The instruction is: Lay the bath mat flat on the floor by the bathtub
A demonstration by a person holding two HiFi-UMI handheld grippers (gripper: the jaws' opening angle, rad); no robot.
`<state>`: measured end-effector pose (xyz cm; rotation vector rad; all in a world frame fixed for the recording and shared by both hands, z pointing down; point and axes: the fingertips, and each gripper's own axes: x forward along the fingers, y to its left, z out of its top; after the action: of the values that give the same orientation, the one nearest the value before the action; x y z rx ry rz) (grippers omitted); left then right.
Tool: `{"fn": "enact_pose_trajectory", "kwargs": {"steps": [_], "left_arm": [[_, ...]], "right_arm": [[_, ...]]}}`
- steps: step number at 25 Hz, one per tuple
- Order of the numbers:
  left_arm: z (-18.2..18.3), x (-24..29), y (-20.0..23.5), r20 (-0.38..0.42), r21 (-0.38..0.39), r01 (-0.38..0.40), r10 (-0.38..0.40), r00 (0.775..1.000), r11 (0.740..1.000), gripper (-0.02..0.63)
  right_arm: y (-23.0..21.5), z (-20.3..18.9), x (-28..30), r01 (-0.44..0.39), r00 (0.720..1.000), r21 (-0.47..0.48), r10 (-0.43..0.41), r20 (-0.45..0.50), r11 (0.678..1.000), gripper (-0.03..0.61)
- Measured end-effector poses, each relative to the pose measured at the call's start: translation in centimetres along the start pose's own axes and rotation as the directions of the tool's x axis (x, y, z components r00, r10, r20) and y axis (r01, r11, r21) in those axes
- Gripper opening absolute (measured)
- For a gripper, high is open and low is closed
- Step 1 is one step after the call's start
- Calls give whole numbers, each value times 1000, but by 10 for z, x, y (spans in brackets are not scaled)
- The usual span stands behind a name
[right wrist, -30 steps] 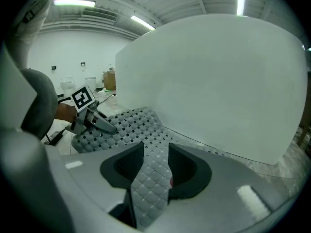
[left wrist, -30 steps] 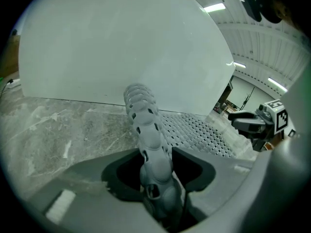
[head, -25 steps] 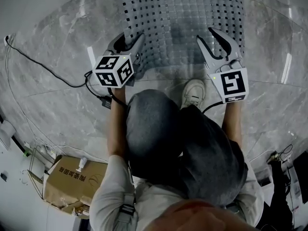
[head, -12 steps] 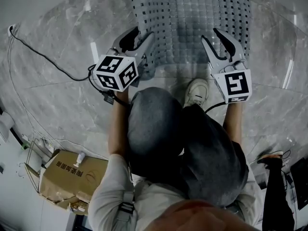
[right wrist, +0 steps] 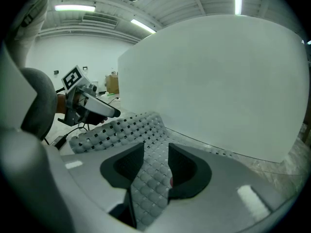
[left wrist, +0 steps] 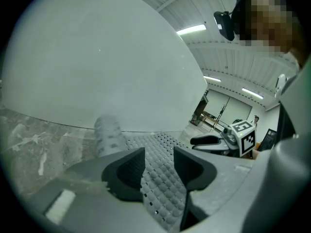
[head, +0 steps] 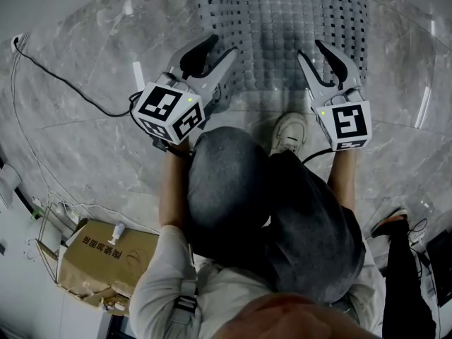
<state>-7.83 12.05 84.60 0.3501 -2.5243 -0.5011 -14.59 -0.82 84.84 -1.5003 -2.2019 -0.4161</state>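
Bath mat (head: 282, 27): pale grey, embossed all over with a regular grid of small raised squares and dotted with rows of small dark holes; floor (head: 85, 147): grey marble pattern with white veining; bathtub (left wrist: 97, 57): plain white. Left gripper (head: 221, 46) and right gripper (head: 309, 49): light grey bodies with black jaw linings, each carrying a white cube printed with black square markers. Also noted: black cable (head: 63, 83), white shoe (head: 288, 133), dark grey trousers (head: 233, 189), brown cardboard box (head: 99, 260) with dark print.

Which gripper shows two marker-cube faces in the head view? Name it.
The left gripper: angled, it shows two faces; the right gripper shows one. The left's open jaws have just closed slightly, gripping nothing.
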Motion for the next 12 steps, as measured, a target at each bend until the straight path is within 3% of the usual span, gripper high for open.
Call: {"fn": "enact_pose_trajectory", "kwargs": {"steps": [3,12], "left_arm": [[1,6,-12,-15,42,19,-18,1000,999,190],[-2,7,-16,-29,73,17,-15,999,997,179]], "right_arm": [[-1,-2,-2,0,1000,0,0,-4,1000,163],[1,2,-4,-1,1000,-6,1,11,1000,163]]}}
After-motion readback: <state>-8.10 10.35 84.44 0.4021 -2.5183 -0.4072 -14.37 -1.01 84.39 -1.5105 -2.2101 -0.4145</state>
